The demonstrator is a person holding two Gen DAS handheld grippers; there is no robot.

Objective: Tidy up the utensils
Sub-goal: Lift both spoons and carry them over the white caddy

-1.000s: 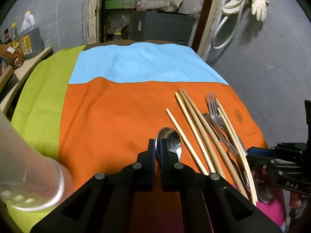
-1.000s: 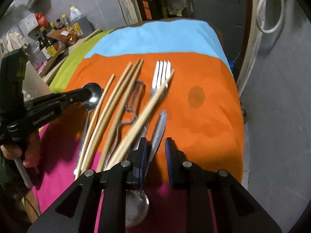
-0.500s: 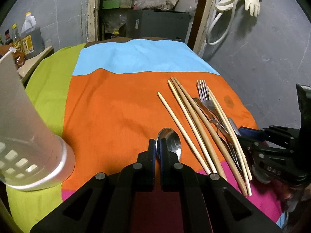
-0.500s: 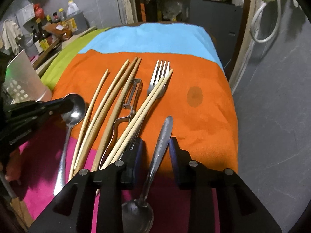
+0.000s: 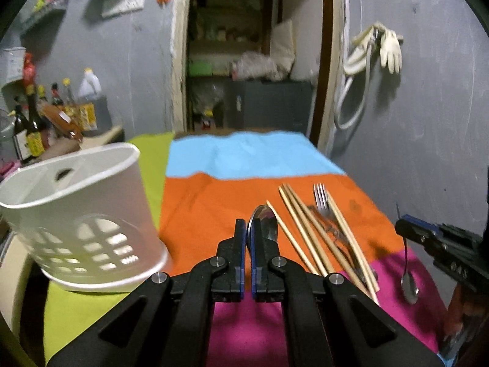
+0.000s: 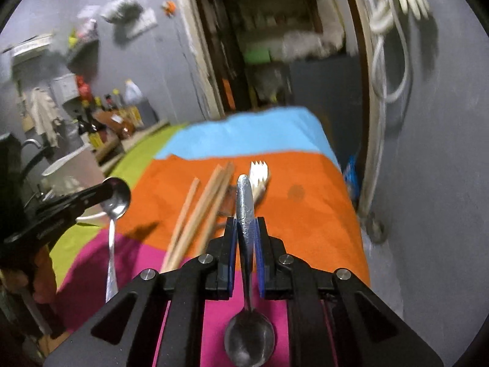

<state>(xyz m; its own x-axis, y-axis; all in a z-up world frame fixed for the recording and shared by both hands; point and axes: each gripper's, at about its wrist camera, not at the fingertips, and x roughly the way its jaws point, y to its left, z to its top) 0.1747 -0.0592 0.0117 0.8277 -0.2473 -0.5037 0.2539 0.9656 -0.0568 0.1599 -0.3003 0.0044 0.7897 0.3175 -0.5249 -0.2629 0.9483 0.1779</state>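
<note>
Little of the sorting looked done: the white caddy (image 5: 82, 214) stood at the left of the cloth-covered worktop (image 5: 214, 202), and what showed of its inside held nothing, though its depths were hidden. Several chopsticks (image 5: 308, 232), a fork (image 5: 321, 202) and a dark metal utensil tangled among them lay on the orange cloth, left to be moved.

The left tongs (image 5: 248, 238) were pressed shut on a spoon (image 5: 265, 223) by its bowl, handle dangling clear of the cloth (plain from the other camera). The right tongs (image 6: 247, 232) had just been closing and pinched a second spoon (image 6: 248, 333) by its handle, bowl hanging toward the camera. Both spoons were off the cloth, neither yet over the caddy.
</note>
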